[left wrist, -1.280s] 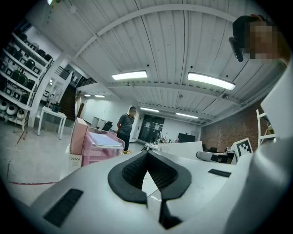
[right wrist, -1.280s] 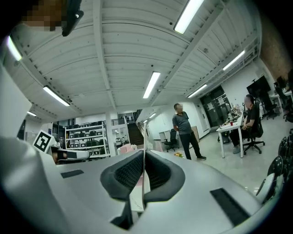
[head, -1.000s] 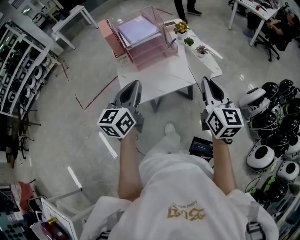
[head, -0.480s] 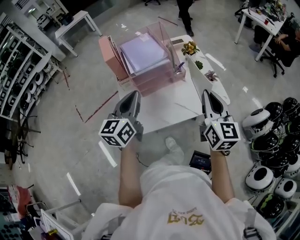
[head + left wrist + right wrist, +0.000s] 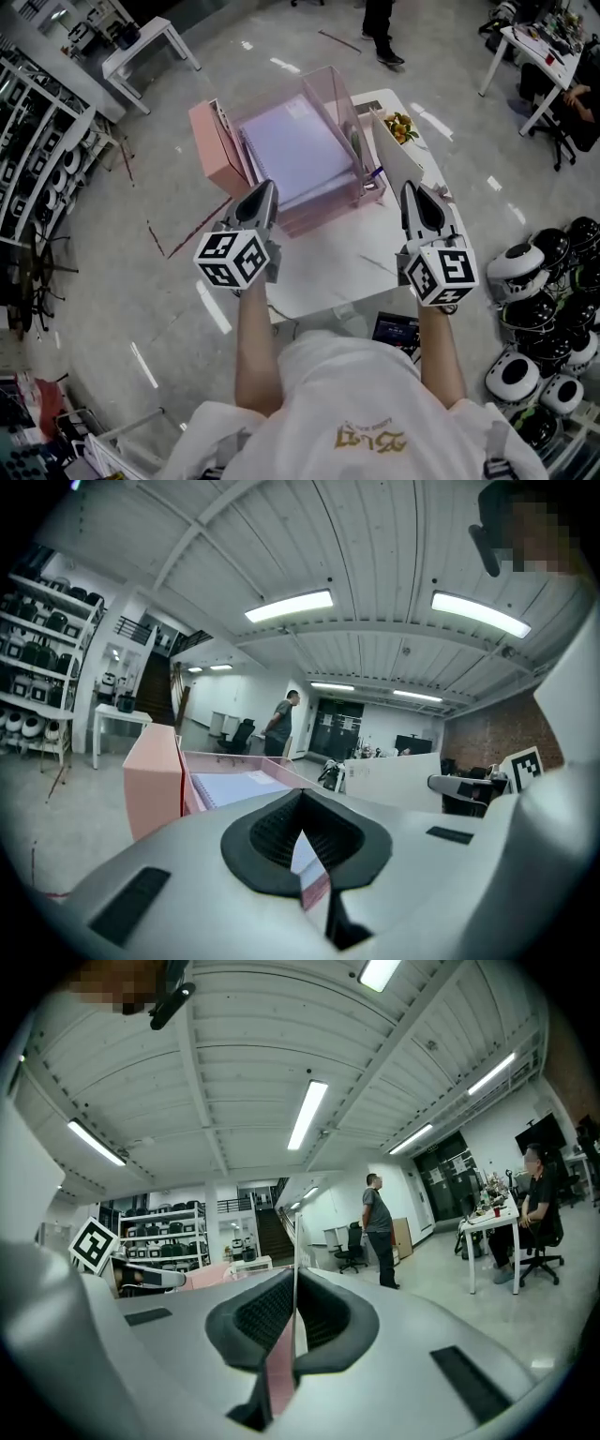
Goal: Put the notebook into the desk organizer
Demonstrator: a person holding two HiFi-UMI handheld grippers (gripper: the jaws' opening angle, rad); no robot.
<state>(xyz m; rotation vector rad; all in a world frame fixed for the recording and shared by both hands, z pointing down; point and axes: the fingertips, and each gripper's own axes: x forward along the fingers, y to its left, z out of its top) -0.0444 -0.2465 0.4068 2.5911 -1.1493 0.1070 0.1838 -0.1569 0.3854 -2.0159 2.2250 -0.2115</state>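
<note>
A lavender spiral notebook (image 5: 298,150) lies flat in the top of a see-through pink desk organizer (image 5: 339,92) on the white table (image 5: 328,267). The left gripper view shows the same notebook (image 5: 234,785) just past the jaws. My left gripper (image 5: 262,189) hovers over the organizer's near left corner, jaws closed to a point and holding nothing. My right gripper (image 5: 413,189) hangs over the table's right edge beside the organizer, shut and empty. In their own views the left gripper (image 5: 301,799) and the right gripper (image 5: 293,1277) show only a thin slit between the pads.
A pink box (image 5: 212,150) stands against the organizer's left side. A white upright board (image 5: 398,161) and a small plant (image 5: 402,126) sit at its right. Helmets (image 5: 553,319) crowd the floor at right, shelves (image 5: 37,141) line the left, and a person (image 5: 380,23) stands beyond the table.
The table and organizer have come much nearer. Both grippers, still shut, now reach over the table's near part instead of hanging short of it.
</note>
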